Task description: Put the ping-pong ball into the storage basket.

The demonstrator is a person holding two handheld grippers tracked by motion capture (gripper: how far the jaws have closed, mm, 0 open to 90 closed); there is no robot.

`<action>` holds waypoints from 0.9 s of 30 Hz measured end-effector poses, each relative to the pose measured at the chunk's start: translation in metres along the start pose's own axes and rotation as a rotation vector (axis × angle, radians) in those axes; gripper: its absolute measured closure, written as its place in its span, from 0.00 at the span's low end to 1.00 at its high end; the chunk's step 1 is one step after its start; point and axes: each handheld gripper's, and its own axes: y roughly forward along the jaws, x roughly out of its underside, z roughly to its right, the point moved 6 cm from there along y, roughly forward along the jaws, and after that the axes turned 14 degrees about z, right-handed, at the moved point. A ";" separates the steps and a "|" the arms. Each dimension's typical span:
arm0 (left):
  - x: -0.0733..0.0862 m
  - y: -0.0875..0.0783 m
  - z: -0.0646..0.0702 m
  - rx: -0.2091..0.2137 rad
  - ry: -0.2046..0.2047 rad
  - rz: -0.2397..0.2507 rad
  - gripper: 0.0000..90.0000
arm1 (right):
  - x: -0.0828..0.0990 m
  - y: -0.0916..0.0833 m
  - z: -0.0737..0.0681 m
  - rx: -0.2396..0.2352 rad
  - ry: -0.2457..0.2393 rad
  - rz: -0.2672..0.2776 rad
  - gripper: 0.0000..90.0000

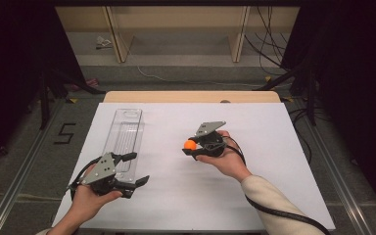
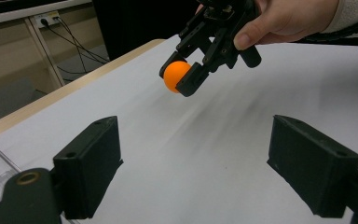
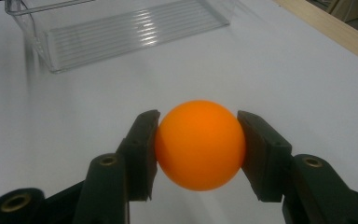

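Currently: right claw [image 3: 198,149] gripping orange ball [image 3: 199,144].
Left claw [image 2: 193,163] stands open with nothing between its jaws, beside the clear tray [image 1: 123,134] on the table [image 1: 254,147].

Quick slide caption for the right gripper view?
Right gripper clamps an orange ball above the white tabletop, clear tray beyond.
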 end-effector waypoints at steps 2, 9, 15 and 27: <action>0.000 0.000 0.000 0.000 0.000 0.001 0.18 | 0.000 0.001 0.000 0.000 0.000 0.001 0.57; 0.000 0.000 0.000 0.000 0.000 0.001 0.18 | -0.001 0.002 0.000 -0.001 -0.001 0.001 0.57; 0.000 0.000 0.000 0.001 -0.002 0.001 0.18 | -0.002 0.003 0.000 -0.002 -0.001 -0.001 0.57; 0.000 0.000 0.000 0.001 -0.001 0.000 0.18 | -0.003 0.007 -0.001 -0.008 -0.002 -0.002 0.57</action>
